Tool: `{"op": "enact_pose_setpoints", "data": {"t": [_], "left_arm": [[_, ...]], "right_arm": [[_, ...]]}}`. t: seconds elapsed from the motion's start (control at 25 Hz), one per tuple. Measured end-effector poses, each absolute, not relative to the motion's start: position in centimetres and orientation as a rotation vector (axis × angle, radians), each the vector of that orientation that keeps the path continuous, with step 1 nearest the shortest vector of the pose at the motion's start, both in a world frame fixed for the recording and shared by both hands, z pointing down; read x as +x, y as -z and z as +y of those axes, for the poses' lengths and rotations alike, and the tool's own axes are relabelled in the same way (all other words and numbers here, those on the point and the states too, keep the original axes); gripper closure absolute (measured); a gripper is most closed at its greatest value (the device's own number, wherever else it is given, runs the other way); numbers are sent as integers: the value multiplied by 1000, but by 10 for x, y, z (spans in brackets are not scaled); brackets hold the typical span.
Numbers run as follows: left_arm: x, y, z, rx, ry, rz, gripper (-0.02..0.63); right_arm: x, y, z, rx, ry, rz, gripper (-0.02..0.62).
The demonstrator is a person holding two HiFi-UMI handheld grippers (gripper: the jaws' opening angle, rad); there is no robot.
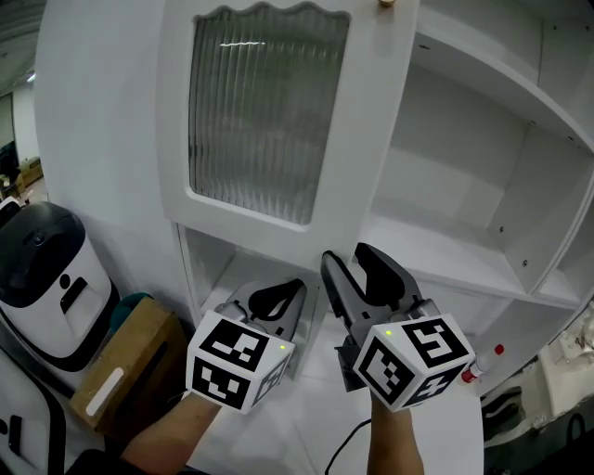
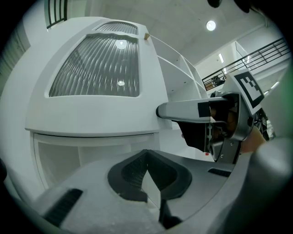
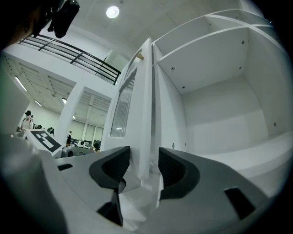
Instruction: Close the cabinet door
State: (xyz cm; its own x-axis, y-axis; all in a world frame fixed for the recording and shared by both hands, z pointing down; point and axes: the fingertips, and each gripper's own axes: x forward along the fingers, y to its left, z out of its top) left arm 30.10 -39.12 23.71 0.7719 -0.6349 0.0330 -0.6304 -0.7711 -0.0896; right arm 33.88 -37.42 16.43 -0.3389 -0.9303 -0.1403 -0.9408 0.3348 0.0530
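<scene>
1. White shelving (image 1: 445, 250) is filling the background on the right, its compartments showing bare. The cabinet door (image 1: 255, 111), with its ribbed glass pane, is standing swung out to the left of that opening, far from shut.
2. Low on the door, the right gripper (image 3: 144, 167) is straddling the free edge. Its jaws are standing wide apart with the edge between them, and a gap is showing on the shelf side, so nothing is being pinched.
3. Just beside it, the left gripper (image 2: 147, 171) is hovering under the door's bottom rail with its jaws together and nothing between them.
4. Judging from this, the closing swing is not yet under way and the right gripper is lining up on the edge. The next move is calling for either clamping that edge or leaning the outer jaw on the door's face. The door would then be swept in an arc toward the shelves, with the jaws pulled clear before the edge meets the frame.
5. Hinges are not showing in any view, so the arc is having to be guessed. In the head view the door's top is being cut off, with only a small knob (image 1: 385, 3) peeping in. The lower compartment is being covered by both grippers, and a red-capped thing (image 1: 483, 366) is too small to name.
</scene>
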Motion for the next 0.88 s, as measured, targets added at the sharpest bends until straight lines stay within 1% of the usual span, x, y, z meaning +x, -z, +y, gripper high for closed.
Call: {"op": "enact_pose_setpoints", "data": {"t": [0.56, 0.72, 0.88], "left_arm": [[304, -238, -404, -2890, 82, 1041, 595], [303, -238, -405, -2887, 86, 1045, 595], [302, -240, -406, -2889, 86, 1055, 595]], "right_arm": [[346, -165, -392, -1769, -202, 2483, 396], [346, -165, -395, -1777, -206, 2482, 416], [347, -164, -397, -1776, -204, 2483, 419]]}}
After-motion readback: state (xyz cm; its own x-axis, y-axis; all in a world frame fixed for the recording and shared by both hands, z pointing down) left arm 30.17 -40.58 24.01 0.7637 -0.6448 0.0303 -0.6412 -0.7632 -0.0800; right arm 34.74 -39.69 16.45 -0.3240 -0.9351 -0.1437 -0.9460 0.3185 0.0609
